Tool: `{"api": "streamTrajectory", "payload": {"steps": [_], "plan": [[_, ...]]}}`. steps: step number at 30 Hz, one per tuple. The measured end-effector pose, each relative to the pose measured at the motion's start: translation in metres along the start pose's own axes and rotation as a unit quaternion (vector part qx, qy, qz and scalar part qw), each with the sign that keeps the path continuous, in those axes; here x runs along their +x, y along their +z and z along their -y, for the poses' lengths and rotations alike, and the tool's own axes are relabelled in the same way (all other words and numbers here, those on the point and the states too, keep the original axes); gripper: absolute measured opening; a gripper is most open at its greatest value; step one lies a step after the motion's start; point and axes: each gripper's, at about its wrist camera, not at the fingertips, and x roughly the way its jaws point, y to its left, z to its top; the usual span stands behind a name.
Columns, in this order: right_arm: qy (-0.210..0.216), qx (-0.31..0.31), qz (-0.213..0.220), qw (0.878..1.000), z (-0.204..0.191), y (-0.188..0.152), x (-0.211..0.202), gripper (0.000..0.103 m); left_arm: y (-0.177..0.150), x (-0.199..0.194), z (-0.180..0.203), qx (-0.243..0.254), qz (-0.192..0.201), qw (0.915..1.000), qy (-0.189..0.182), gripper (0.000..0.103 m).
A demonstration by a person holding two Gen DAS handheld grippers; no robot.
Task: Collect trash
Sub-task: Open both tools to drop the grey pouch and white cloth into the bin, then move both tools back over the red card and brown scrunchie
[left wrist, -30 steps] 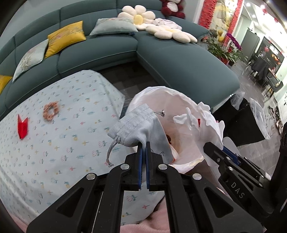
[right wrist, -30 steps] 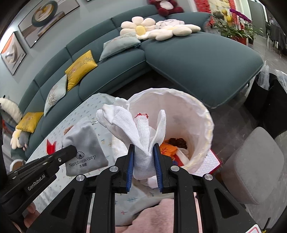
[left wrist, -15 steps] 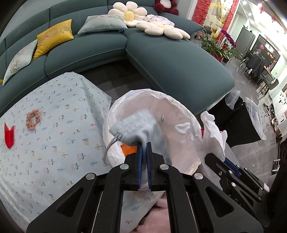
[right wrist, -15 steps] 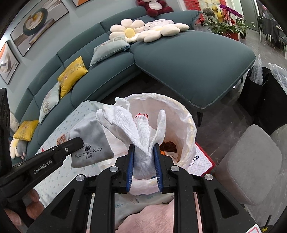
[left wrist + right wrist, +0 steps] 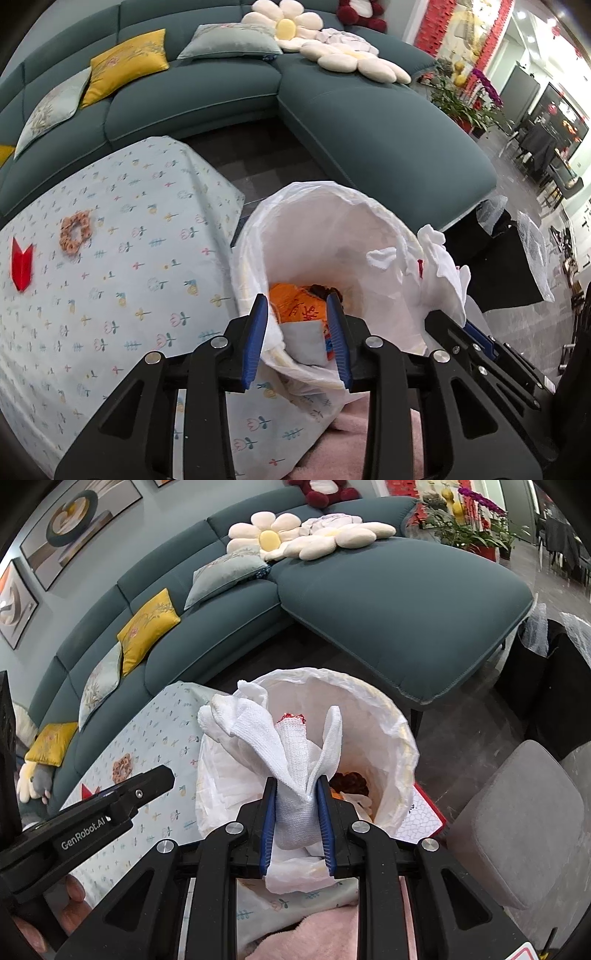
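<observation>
Left tongs (image 5: pixel 297 338) just opened over the bin (image 5: pixel 373 206); grey pouch (image 5: pixel 304 341) is dropped inside.
Right tongs (image 5: pixel 296 821) are kept clamped on white cloth (image 5: pixel 291 760) above the rim, likely for dropping next.

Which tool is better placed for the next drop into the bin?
Right. The right tool is clamped on the white cloth right over the lined bin. The left tool has just opened, nothing between its pads; the grey pouch already lies in the bin.
</observation>
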Motion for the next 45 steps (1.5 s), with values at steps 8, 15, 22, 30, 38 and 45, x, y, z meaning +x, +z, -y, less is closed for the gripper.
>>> {"api": "streamTrajectory", "payload": {"steps": [8,15,22,30,38,45], "plan": [[-0.002,-0.021,-0.008,1.000,-0.020,0.006,0.015,0.022,-0.004,-0.004,-0.022,-0.016,0.005,0.9997,0.019,0.041],[-0.010,-0.030,-0.007,0.999,-0.031,0.010,0.022,0.030,-0.003,-0.005,-0.038,-0.037,0.005,0.9989,0.027,0.046],[-0.016,-0.030,0.001,0.999,-0.039,0.012,0.021,0.046,-0.005,-0.008,-0.049,-0.049,0.008,0.9983,0.030,0.049],[-0.008,-0.047,0.000,0.999,-0.062,0.007,0.015,0.048,-0.011,-0.018,-0.067,-0.066,0.013,0.9971,0.035,0.053],[0.003,-0.071,-0.002,0.997,-0.092,-0.002,0.010,0.049,-0.018,-0.035,-0.097,-0.095,0.023,0.9941,0.046,0.055],[0.014,-0.097,-0.005,0.995,-0.124,-0.011,0.008,0.049,-0.026,-0.049,-0.126,-0.122,0.032,0.9906,0.053,0.055]]}}
